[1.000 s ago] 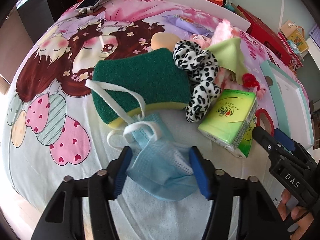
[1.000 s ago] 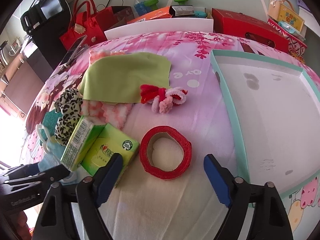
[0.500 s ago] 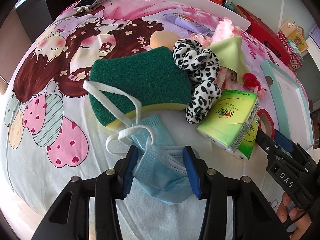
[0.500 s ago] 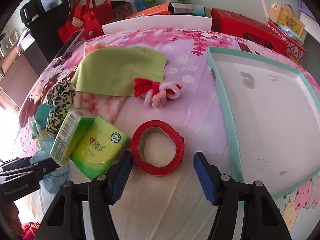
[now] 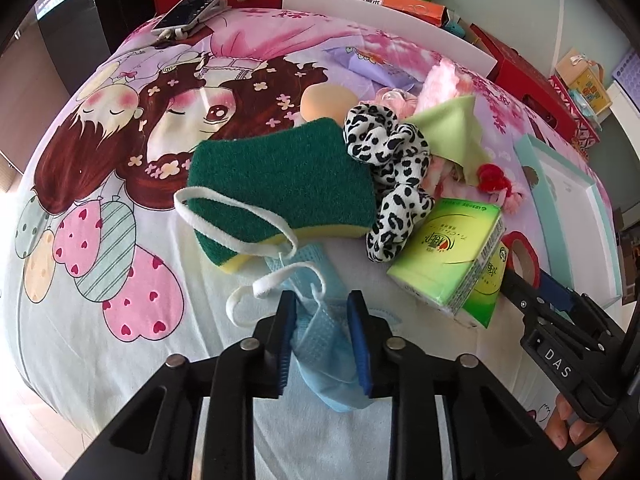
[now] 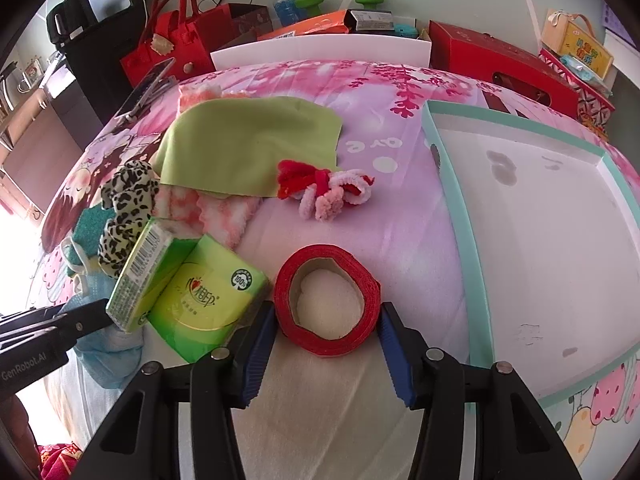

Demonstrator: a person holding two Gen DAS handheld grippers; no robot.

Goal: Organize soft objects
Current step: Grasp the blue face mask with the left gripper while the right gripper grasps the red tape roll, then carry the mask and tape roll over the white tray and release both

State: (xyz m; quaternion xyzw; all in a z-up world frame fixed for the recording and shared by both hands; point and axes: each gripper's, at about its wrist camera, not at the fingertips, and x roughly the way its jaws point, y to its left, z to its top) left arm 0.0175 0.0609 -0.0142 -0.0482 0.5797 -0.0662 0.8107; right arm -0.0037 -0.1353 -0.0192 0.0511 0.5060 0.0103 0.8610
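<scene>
My left gripper (image 5: 322,304) is shut on a blue face mask (image 5: 328,360) that lies bunched on the cartoon bedsheet, its white ear loops trailing over a green sponge (image 5: 280,184). My right gripper (image 6: 326,314) has its fingers on both sides of a red fabric ring (image 6: 328,308) and touching it. A leopard scrunchie (image 5: 392,168), two green tissue packs (image 6: 192,292), a lime cloth (image 6: 248,148) and a red-pink chenille twist (image 6: 324,192) lie between them.
A teal-rimmed white tray (image 6: 456,208) lies at the right. A pink fluffy towel (image 6: 212,208) sits under the lime cloth. A phone (image 5: 196,4), red bags and boxes (image 6: 500,64) line the far edge. The right gripper shows in the left wrist view (image 5: 560,328).
My left gripper's fingers have closed in on the blue mask and bunched it. My right gripper has moved forward and narrowed around the red ring.
</scene>
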